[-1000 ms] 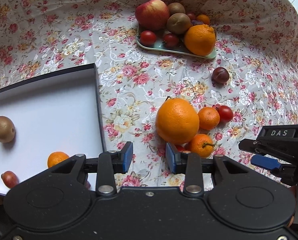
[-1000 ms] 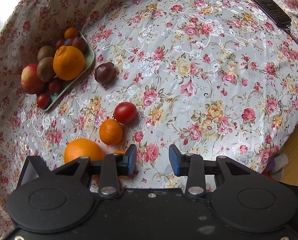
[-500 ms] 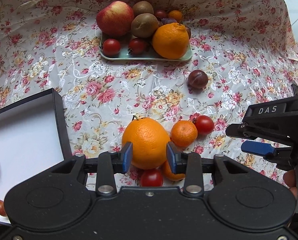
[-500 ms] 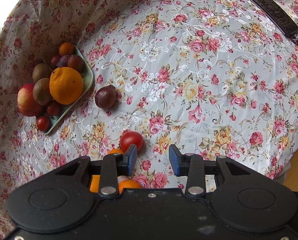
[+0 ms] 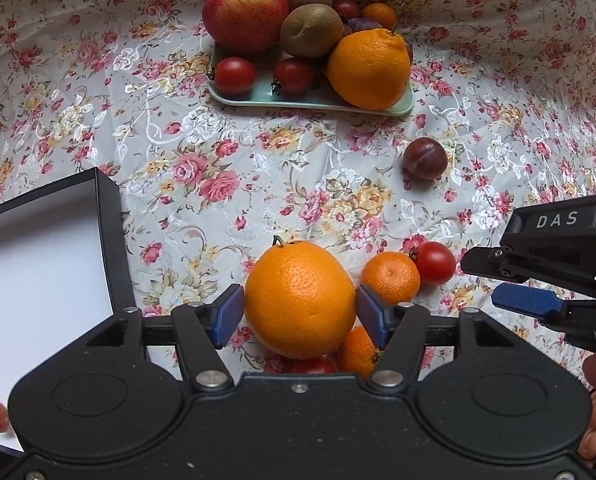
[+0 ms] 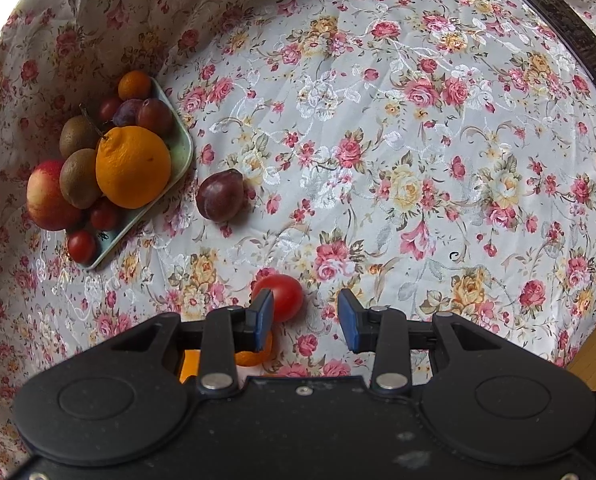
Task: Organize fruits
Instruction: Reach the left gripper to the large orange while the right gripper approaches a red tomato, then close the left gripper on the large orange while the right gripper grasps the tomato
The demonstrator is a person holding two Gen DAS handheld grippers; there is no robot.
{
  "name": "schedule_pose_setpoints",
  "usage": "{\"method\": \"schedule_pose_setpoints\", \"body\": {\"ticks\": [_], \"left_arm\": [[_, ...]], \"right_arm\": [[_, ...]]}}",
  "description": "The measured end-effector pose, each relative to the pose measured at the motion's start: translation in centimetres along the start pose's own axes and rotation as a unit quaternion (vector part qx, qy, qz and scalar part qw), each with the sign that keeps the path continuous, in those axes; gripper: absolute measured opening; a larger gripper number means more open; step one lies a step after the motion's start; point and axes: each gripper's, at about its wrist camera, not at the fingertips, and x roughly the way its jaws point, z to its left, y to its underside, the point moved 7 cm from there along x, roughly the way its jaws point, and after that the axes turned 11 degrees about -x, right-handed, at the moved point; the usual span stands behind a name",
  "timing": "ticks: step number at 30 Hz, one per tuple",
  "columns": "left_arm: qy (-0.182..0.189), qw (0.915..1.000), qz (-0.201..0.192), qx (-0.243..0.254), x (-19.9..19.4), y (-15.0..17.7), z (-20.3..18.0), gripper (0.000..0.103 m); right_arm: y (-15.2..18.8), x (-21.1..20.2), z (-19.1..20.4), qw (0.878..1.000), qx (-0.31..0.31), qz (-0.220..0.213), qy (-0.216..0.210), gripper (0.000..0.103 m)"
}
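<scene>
On table, near edge: large orange (image 5: 300, 300) sits between pads of left claw (image 5: 300, 312), spread wide, nothing gripped yet. Close evenly at widest girth; mind tomato (image 5: 313, 365) beneath. Right claw (image 6: 306, 318) open, empty, beside red tomato (image 6: 284, 296). Tray (image 5: 42, 276) waits left.

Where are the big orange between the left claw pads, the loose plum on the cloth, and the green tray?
big orange (image 5: 300, 300), left wrist view, middle of its peel.
plum (image 6: 220, 196), right wrist view, middle of its dark skin.
green tray (image 5: 258, 101), left wrist view, bare front rim.
</scene>
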Motion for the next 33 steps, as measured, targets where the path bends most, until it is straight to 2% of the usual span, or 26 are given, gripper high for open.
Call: {"method": "schedule_pose_setpoints", "body": {"ticks": [4, 9, 16, 24, 33], "left_arm": [[0.004, 0.9998, 0.018, 0.001, 0.9, 0.6, -0.1, 0.070], [-0.005, 0.9997, 0.023, 0.006, 1.7, 0.8, 0.0, 0.069], [0.004, 0.9998, 0.018, -0.008, 1.4, 0.5, 0.5, 0.067], [-0.024, 0.9992, -0.007, -0.031, 0.8, -0.8, 2.3, 0.066], [-0.017, 0.9989, -0.018, -0.039, -0.1, -1.3, 2.8, 0.066]], "right_arm": [[0.1, 0.4, 0.1, 1.000, -0.004, 0.005, 0.002, 0.039], [0.2, 0.6, 0.4, 1.000, -0.007, 0.009, 0.000, 0.039], [0.0, 0.9, 0.2, 1.000, -0.004, 0.010, -0.002, 0.039], [-0.2, 1.3, 0.8, 1.000, 0.002, 0.007, -0.011, 0.039], [0.1, 3.0, 1.6, 1.000, -0.010, 0.007, 0.009, 0.039]]}}
